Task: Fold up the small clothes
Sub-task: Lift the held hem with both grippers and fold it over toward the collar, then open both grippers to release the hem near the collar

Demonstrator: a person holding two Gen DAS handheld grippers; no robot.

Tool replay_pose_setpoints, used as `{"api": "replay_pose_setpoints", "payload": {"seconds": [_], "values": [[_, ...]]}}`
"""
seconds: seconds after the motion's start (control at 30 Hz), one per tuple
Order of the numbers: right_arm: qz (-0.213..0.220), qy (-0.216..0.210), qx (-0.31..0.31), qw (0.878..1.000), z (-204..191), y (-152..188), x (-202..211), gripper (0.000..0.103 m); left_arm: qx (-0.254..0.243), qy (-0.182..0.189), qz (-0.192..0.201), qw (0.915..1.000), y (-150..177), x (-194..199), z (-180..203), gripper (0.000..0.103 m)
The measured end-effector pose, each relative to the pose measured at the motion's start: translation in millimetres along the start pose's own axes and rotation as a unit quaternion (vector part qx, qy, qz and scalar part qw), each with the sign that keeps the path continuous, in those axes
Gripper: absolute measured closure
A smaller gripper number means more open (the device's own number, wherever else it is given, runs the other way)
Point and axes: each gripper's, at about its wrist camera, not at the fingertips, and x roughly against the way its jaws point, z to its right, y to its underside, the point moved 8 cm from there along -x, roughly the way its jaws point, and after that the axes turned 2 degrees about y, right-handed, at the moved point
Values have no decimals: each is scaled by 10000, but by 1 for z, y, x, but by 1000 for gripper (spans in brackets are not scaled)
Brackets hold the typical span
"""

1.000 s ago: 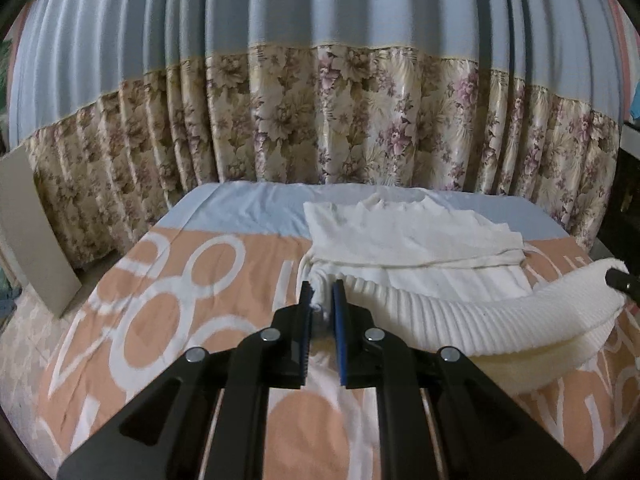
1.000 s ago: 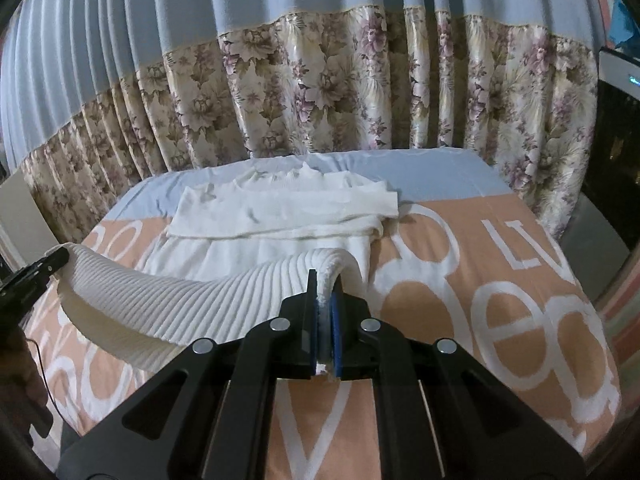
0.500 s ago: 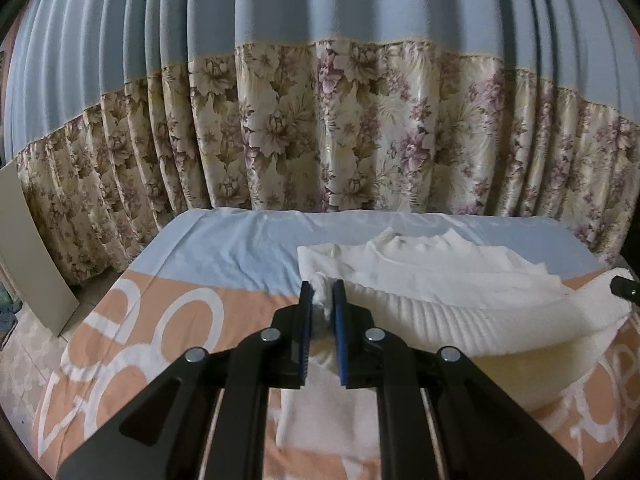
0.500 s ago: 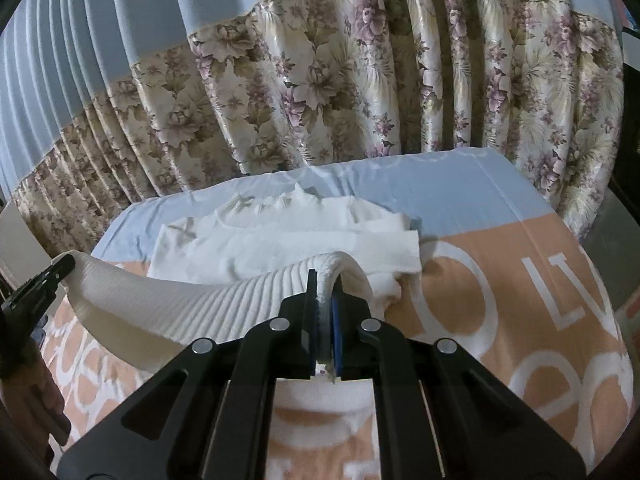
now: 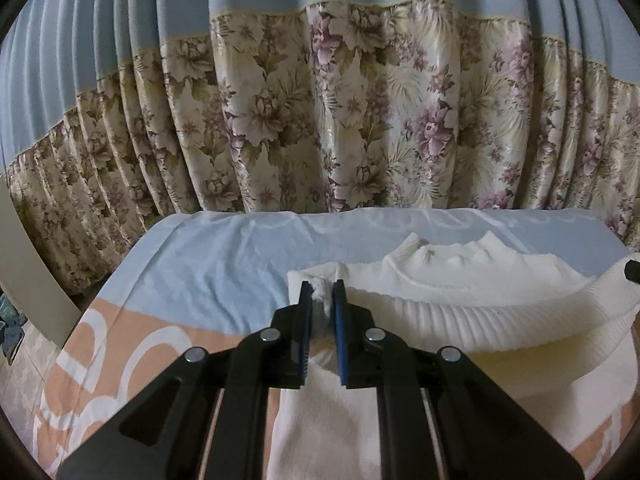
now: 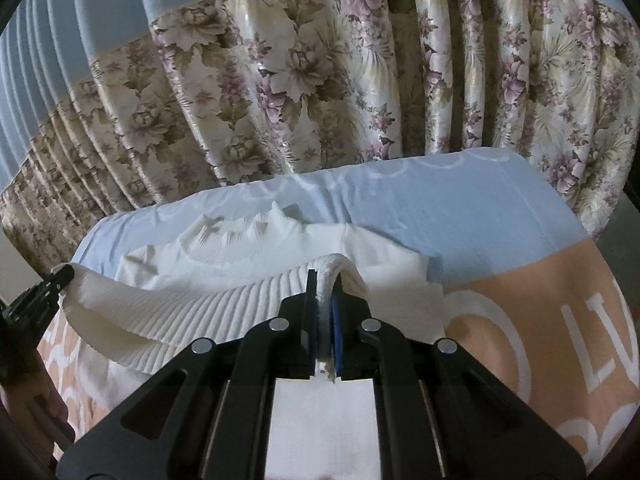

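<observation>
White hem [image 5: 460, 312] hung clamped in my left gripper [image 5: 320, 304] and right gripper [image 6: 324, 300]. I judged level corners mattered, meeting the collar [image 5: 448, 252].

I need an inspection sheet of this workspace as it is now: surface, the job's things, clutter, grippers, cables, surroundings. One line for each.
Surface: bed sheet, pale blue far band, orange with white letters nearer.
Job's things: white knit sweater lying on the sheet, collar toward the curtain; its ribbed hem lifted and stretched between the two grippers.
Clutter: nothing seen on the bed.
Grippers: left gripper shut on one hem corner; right gripper shut on the other corner.
Cables: nothing seen.
Surroundings: floral curtain behind the bed; pale board leaning at the left.
</observation>
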Motion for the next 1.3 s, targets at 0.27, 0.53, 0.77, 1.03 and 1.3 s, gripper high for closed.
{"api": "replay_pose_setpoints", "payload": {"seconds": [0.27,0.53,0.77,1.03,1.3], "values": [[-242,5,17,9997,3,-16,-44,97,41,-177,-52,9998,-23,-48,-4,92],[-545,-37,-228,9982,11,-25,-77,97,-123,-310,-151,9993,-32,-86,-5,93],[-1089,51,-341,9935,13,-30,-112,92,-135,-393,-191,9990,-39,-105,-12,93],[-678,412,-738,9941,43,-49,-92,3,5,-376,-197,9991,-39,-100,-30,93],[-328,-4,254,9991,-3,-68,-75,10,157,15,-340,9993,-39,-99,-37,91]]}}
